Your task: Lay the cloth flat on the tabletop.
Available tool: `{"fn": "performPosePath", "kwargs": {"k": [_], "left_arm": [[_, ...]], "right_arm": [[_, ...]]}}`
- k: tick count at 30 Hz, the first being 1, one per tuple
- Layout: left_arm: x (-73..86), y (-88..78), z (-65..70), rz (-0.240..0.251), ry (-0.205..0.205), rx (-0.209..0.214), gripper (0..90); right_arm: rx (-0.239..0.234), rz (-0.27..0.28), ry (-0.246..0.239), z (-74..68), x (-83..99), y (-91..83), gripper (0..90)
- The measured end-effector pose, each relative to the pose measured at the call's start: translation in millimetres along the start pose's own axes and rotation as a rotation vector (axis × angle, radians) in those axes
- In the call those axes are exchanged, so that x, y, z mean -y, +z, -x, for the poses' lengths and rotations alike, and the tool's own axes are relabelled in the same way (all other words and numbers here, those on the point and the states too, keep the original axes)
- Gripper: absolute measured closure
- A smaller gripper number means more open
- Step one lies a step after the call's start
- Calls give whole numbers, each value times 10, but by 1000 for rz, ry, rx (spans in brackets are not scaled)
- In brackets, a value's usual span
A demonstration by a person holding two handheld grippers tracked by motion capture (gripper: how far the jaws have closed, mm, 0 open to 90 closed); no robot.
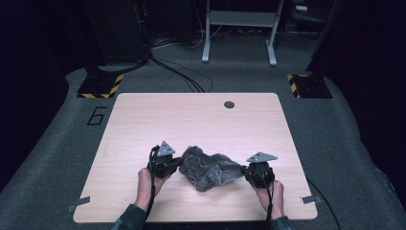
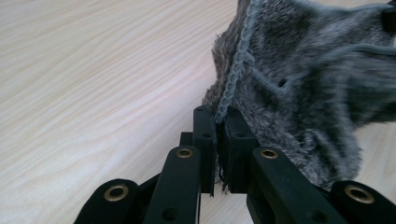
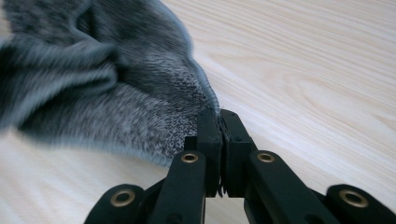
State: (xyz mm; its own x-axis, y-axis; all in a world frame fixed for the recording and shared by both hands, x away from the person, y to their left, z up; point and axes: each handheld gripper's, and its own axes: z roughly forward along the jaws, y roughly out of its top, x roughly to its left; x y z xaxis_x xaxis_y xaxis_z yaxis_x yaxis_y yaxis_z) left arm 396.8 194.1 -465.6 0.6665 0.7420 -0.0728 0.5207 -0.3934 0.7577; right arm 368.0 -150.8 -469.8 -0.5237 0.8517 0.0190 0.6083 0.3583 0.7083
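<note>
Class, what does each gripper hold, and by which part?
Both hold the grey fuzzy cloth: left gripper clamps its stitched edge, right gripper an edge at the opposite end.

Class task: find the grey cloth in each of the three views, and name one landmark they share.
High view: cloth lies low centre, between both grippers.
Left gripper view: cloth fills upper right, edge clamped.
Right gripper view: cloth fills upper left, edge clamped.
Shared landmark: the wooden table.

The fuzzy cloth (image 1: 210,167) is mottled grey with a paler grey stitched edge; the desk (image 1: 191,120) is pale wood grain; both claws are black.
</note>
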Motion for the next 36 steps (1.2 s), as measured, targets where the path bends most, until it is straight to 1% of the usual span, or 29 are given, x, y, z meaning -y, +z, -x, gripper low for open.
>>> {"fn": "performPosePath", "kwargs": {"k": [1,2,3,4,5,6,7,9,10,11,12,13,15,16,17,19,21,23,24,26,27,29,30,31,32,33,34,35,36], "left_arm": [[11,12,-23,-12,-9,-3,846],[21,22,-40,-22,-13,-4,841],[42,45,-55,-30,-31,-9,832],[54,59,-73,-47,-39,-3,813],[66,75,-83,-50,-45,-9,773],[73,74,-93,-58,-49,-3,723],[76,67,-96,-62,-53,-4,683],[72,36,-74,-53,-46,-25,565],[66,19,-65,-48,-40,-18,543],[54,3,-59,-49,-31,-21,512],[41,-1,-41,-40,-36,-28,464],[24,-7,-37,-39,-29,-23,432],[-17,1,-24,-35,-22,-26,395],[-39,14,-17,-33,-18,-23,370],[-65,33,-4,-32,-17,-20,359],[-121,84,36,-40,2,-23,353],[-171,154,87,-55,26,-30,347],[-207,246,128,-76,44,-39,340],[-222,293,145,-93,47,-42,338],[-234,391,170,-129,62,-47,333],[-238,437,185,-158,77,-63,333],[-221,530,205,-189,79,-65,337],[-211,565,216,-209,86,-75,364],[-200,592,229,-229,92,-81,403],[-188,613,232,-242,97,-68,447],[-178,627,241,-255,108,-76,514],[-164,639,251,-257,114,-69,567],[-149,642,261,-252,121,-63,642],[-140,643,269,-249,125,-57,702]], "right_arm": [[7,-6,-18,47,13,14,882],[12,-6,1,67,20,37,882],[14,-12,4,88,26,55,881],[12,-28,15,114,33,96,878],[11,-35,17,127,37,129,854],[13,-42,16,141,37,157,808],[18,-54,22,143,33,167,791],[13,-35,35,133,22,149,754],[11,-24,25,134,10,124,729],[9,-16,31,121,-4,90,720],[4,0,24,114,-17,57,704],[0,6,19,101,-31,18,672],[-26,19,19,68,-63,-32,650],[-30,24,20,46,-78,-50,638],[-26,25,9,28,-90,-58,628],[-33,18,15,8,-104,-30,609],[-42,-7,23,8,-108,51,588],[-45,-26,18,-1,-105,147,555],[-42,-31,27,-20,-105,200,535],[-31,-52,16,-30,-103,298,528],[-30,-53,11,-35,-103,337,524],[-10,-72,10,-56,-107,406,528],[-6,-76,-7,-57,-109,441,535],[-1,-88,-10,-61,-108,477,545],[-4,-100,-1,-74,-106,509,571],[-10,-112,-13,-74,-101,539,594],[-4,-118,-23,-74,-95,567,623],[-2,-124,-29,-80,-87,592,652],[-7,-119,-27,-80,-80,607,677]]}}
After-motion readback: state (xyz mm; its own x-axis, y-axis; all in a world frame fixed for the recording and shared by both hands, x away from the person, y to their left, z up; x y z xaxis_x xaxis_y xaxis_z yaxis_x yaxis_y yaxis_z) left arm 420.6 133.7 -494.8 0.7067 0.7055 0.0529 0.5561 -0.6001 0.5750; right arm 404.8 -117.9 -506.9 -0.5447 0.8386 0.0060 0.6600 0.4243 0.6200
